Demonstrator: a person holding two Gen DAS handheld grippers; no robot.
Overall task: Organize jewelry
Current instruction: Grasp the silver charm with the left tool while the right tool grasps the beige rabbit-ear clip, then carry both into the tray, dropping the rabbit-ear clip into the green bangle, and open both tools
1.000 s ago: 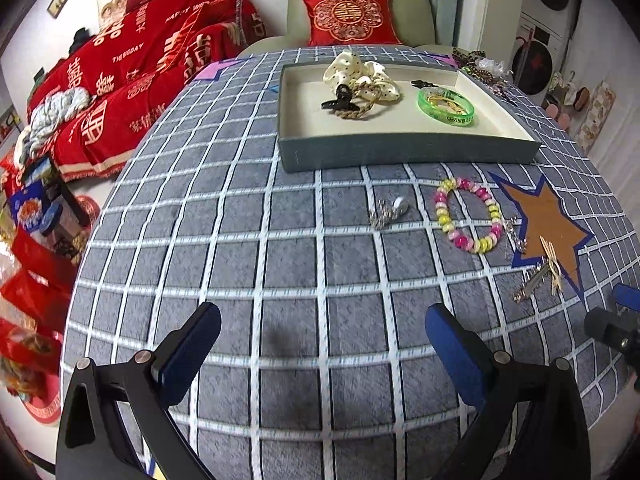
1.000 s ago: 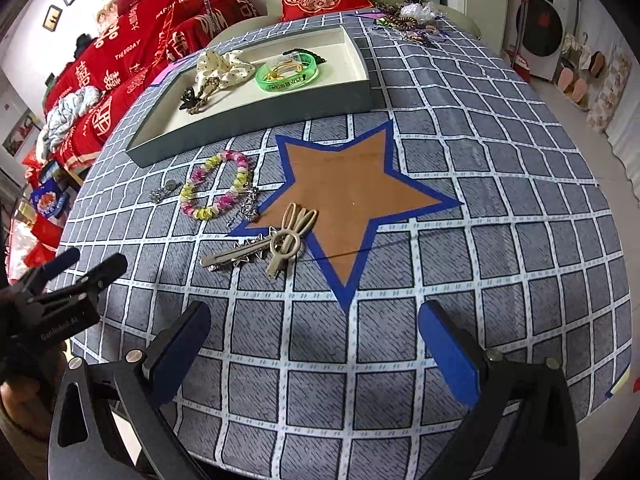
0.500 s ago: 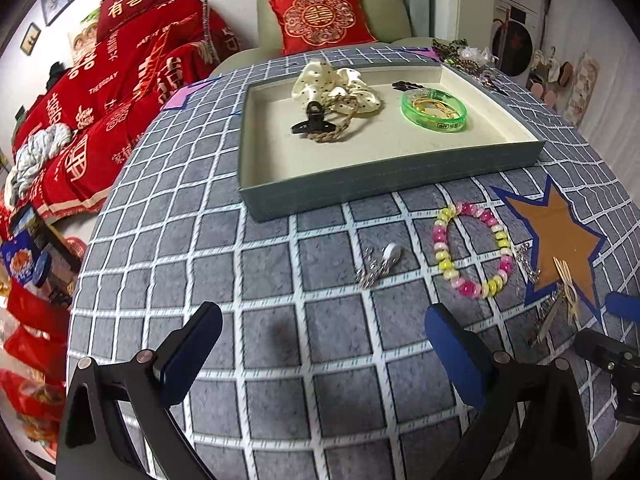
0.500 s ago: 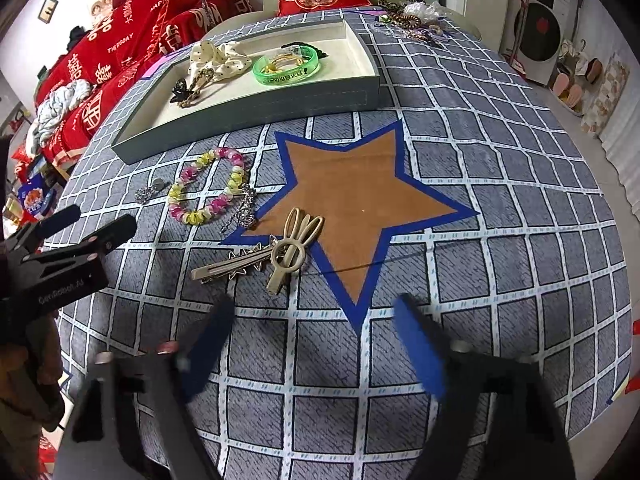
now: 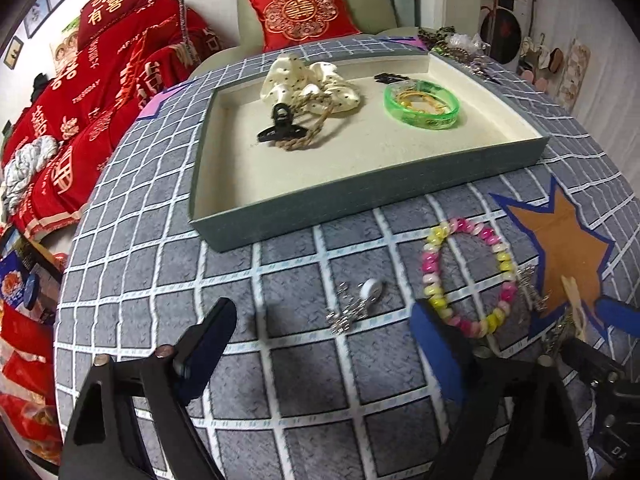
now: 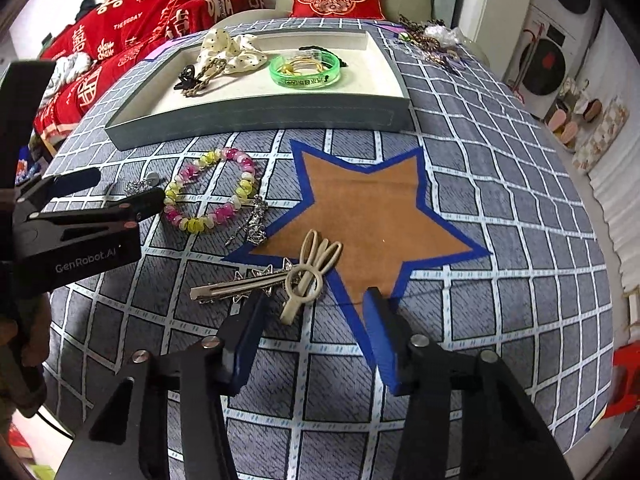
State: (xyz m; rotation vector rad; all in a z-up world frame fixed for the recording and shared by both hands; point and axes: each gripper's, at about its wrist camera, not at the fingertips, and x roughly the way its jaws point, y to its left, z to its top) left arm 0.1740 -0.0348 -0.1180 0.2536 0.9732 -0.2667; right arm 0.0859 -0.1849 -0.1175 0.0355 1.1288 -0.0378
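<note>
On the desk with the grey grid-patterned cloth [image 6: 500,208], the right tool [image 6: 316,330] hangs just above the cloth with its blue-padded jaws closing, about half apart and holding nothing. The stem of the beige rabbit-ear hair clip [image 6: 310,270] lies just ahead of the gap, and this clip overlaps the silver star-trimmed clip [image 6: 240,286] at the lower point of the brown star with the blue tape border [image 6: 372,216]. The left tool [image 5: 324,340] is wide apart and narrowing, nothing between its pads; a small silver charm with a white disc [image 5: 360,304] lies just ahead of it, too small to make out clearly. The pink, yellow and white beaded bracelet [image 5: 468,276] rests between charm and star, one pad covering its lower edge. In the shallow grey-green tray with a cream lining [image 5: 332,204] toward the far edge lie a spotted cream scrunchie [image 5: 308,84], a black claw clip [image 5: 280,122] and a green translucent bangle [image 5: 420,106]; a tangle of jewellery at the far right corner is hard to read.
</note>
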